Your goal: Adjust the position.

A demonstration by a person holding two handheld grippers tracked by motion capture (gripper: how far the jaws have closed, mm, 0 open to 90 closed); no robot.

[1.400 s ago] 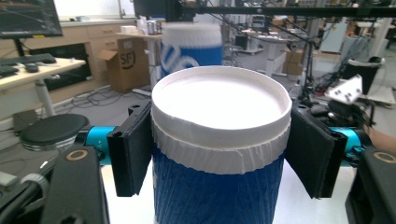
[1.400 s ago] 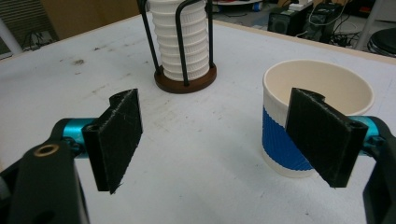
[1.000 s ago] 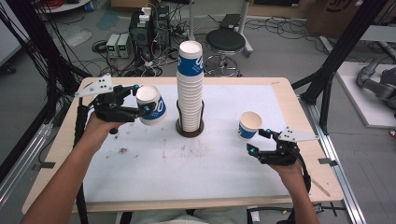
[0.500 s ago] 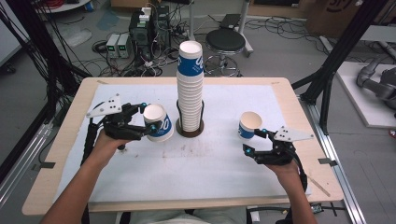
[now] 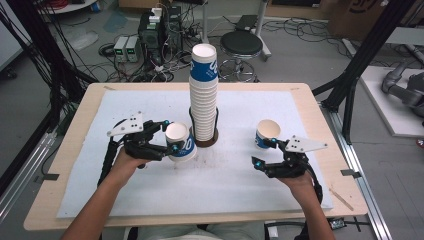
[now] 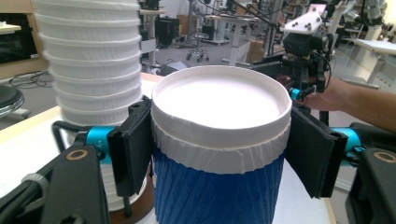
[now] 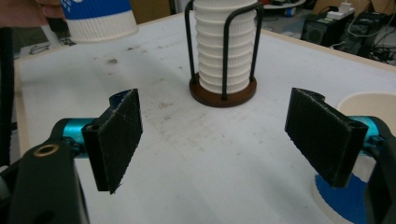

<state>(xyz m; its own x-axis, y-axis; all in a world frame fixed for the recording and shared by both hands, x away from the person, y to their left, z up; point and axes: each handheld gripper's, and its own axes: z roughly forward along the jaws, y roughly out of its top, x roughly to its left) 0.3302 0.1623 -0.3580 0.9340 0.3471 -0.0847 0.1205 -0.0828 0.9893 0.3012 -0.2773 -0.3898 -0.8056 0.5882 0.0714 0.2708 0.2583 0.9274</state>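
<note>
My left gripper (image 5: 172, 136) is shut on a blue-and-white paper cup (image 5: 181, 143), its pads (image 6: 130, 144) pressing both sides below the rim. The cup (image 6: 219, 140) is held low over the white mat, just left of the tall cup stack (image 5: 203, 95) in its wire holder. A second paper cup (image 5: 267, 133) stands on the mat at the right. My right gripper (image 5: 264, 152) is open just in front of that cup. In the right gripper view my right gripper (image 7: 215, 140) has nothing between its jaws and the second cup (image 7: 369, 105) sits behind the right pad.
The stack holder has a round brown base (image 7: 223, 95) and black wire uprights at the mat's centre. The white mat (image 5: 225, 190) covers most of the wooden table (image 5: 70, 150). Cables, boxes and a stool (image 5: 241, 44) lie on the floor beyond the far edge.
My left gripper has come down and moved right with the cup, toward the base of the stack. The right gripper and the cup beside it have stayed put.
</note>
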